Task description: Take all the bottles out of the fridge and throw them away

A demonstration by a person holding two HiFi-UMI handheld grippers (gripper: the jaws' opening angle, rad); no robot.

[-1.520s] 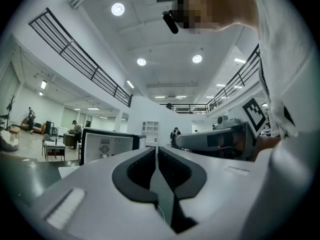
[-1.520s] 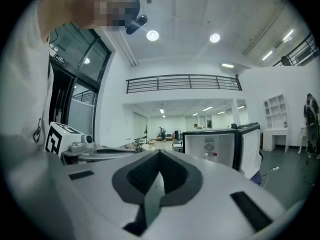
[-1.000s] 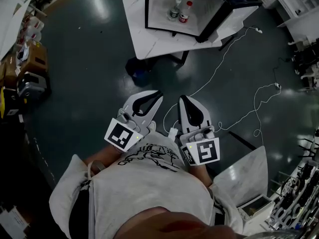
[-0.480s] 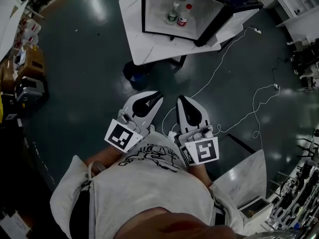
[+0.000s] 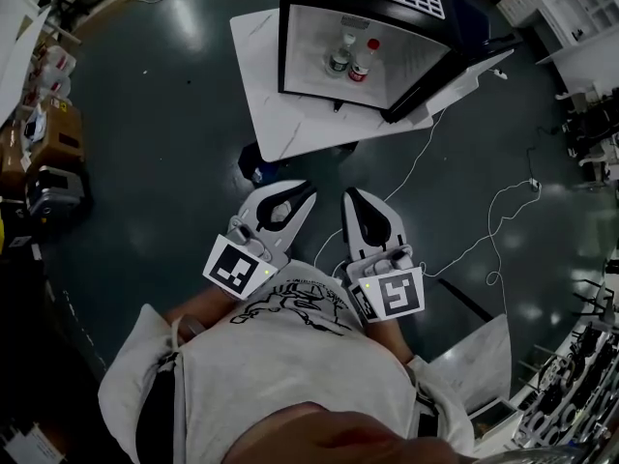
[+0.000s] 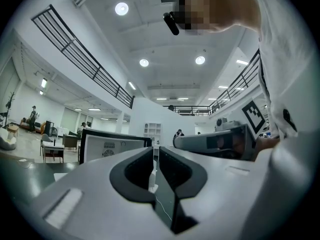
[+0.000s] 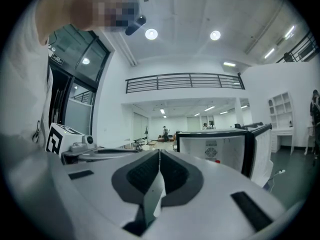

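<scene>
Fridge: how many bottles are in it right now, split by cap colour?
Red-cap bottle: 1
Pale-cap bottle: 1
Total in the fridge: 2

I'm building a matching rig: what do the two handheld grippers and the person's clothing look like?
The left gripper and right gripper both have light grey tapering shells with black inner pads. Each carries a cube with black-and-white square markers at its rear. The person wears a pale short-sleeved T-shirt with a dark printed graphic.
</scene>
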